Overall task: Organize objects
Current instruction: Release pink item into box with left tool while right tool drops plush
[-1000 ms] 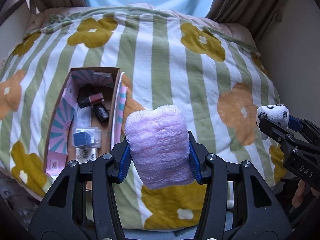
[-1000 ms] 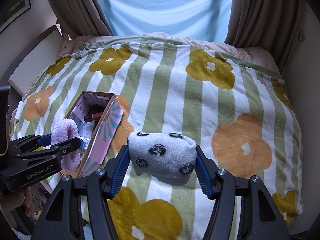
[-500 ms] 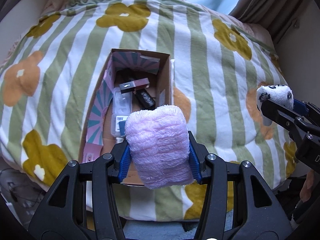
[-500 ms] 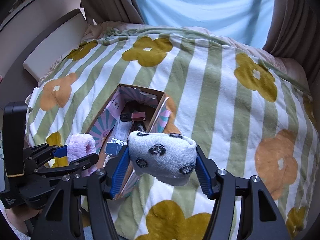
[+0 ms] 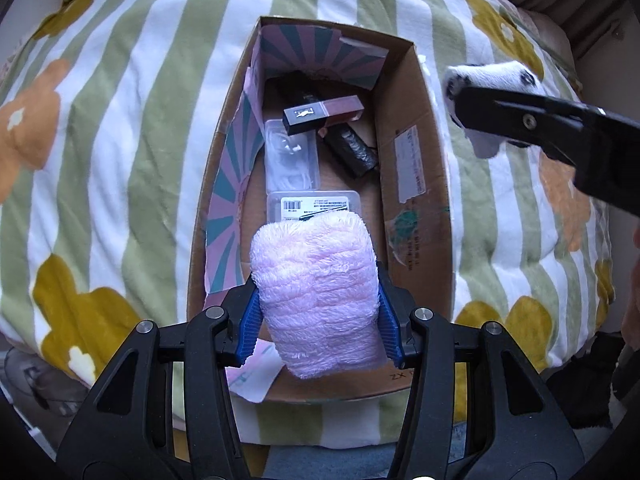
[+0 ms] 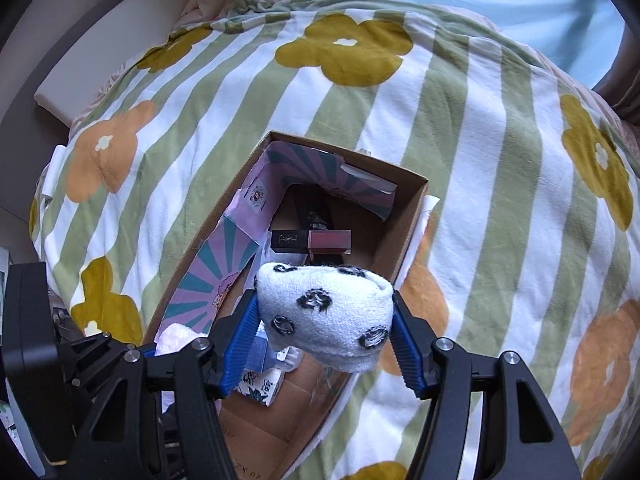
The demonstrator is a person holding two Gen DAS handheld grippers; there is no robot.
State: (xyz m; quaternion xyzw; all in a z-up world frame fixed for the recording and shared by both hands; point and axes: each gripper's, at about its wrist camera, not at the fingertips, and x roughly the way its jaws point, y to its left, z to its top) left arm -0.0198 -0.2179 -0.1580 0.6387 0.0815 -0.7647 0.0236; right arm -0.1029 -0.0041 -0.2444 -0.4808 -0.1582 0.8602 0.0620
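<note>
The left gripper (image 5: 318,312) is clamped on a fluffy pink roll (image 5: 316,292), its blue pads pressing both sides, and it points steeply down over the near end of an open cardboard box (image 5: 416,168) that sits on a flower-and-stripe blanket (image 5: 120,120). Just beyond the roll's far edge, inside the box, lies a clear labelled case (image 5: 314,202); farther ahead sit a second clear case (image 5: 292,156), a dark block (image 5: 352,150) and a black-and-red tube (image 5: 324,114), with striped pink-and-teal paper (image 5: 232,184) lining the left wall. The right gripper (image 6: 326,330) grips a white spotted roll (image 6: 326,314) between its blue pads, jaws partly spread around it. This roll hangs over the box's right side, above the contents, without touching them as far as can be told. In the left wrist view it shows off to the right of the pink roll, beyond the box's right wall.
</note>
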